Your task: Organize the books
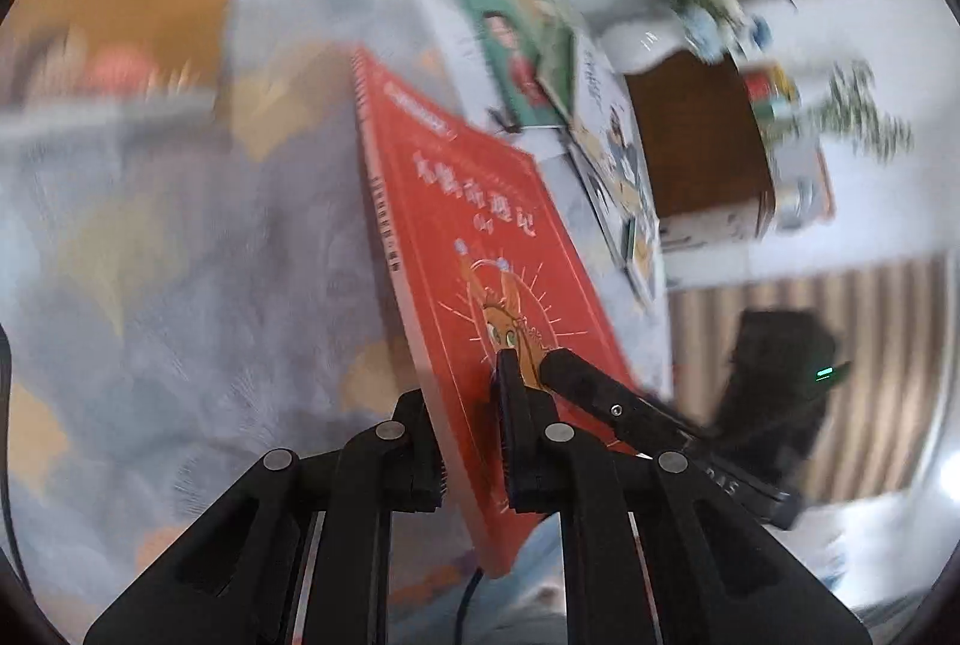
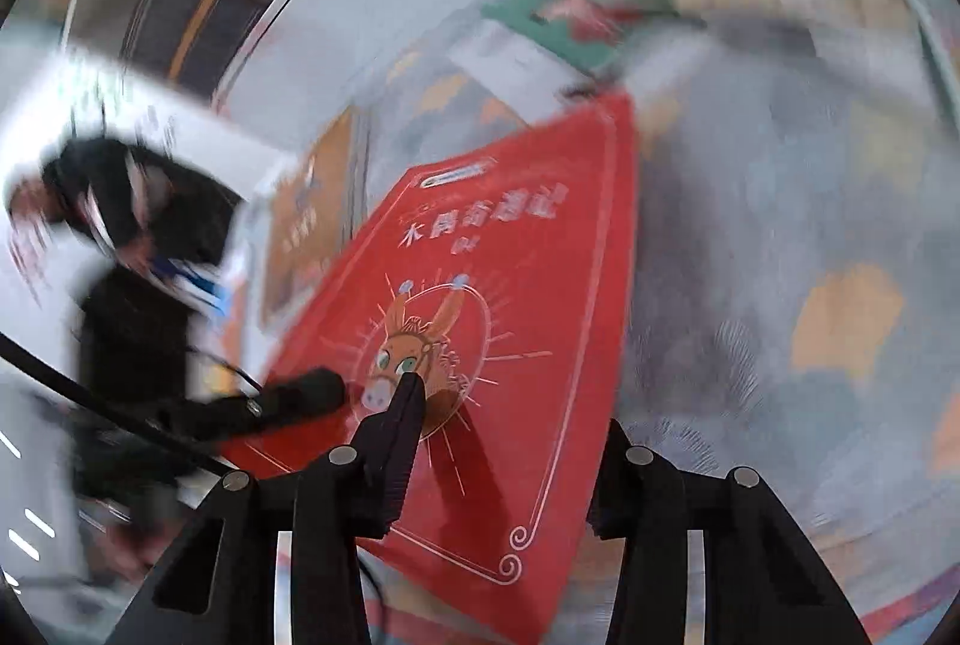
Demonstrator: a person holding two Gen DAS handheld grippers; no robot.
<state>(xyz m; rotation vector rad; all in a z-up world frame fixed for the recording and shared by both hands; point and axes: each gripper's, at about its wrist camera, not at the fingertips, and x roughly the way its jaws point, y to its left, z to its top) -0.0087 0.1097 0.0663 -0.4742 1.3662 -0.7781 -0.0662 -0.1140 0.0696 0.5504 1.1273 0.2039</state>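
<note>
Now one red book (image 1: 480,249), two grippers (image 1: 471,423) clamping

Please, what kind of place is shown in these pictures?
Probably a home room, perhaps a child's. A soft patterned blanket lies under several picture books: a red book and a green book. A potted plant stands nearby.

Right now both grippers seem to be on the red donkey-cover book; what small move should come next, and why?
Probably carry the red donkey-cover book toward the green-cover book lying beyond it. The left gripper and the right gripper each straddle an edge, and the book is tilted above the grey patterned carpet.
</note>
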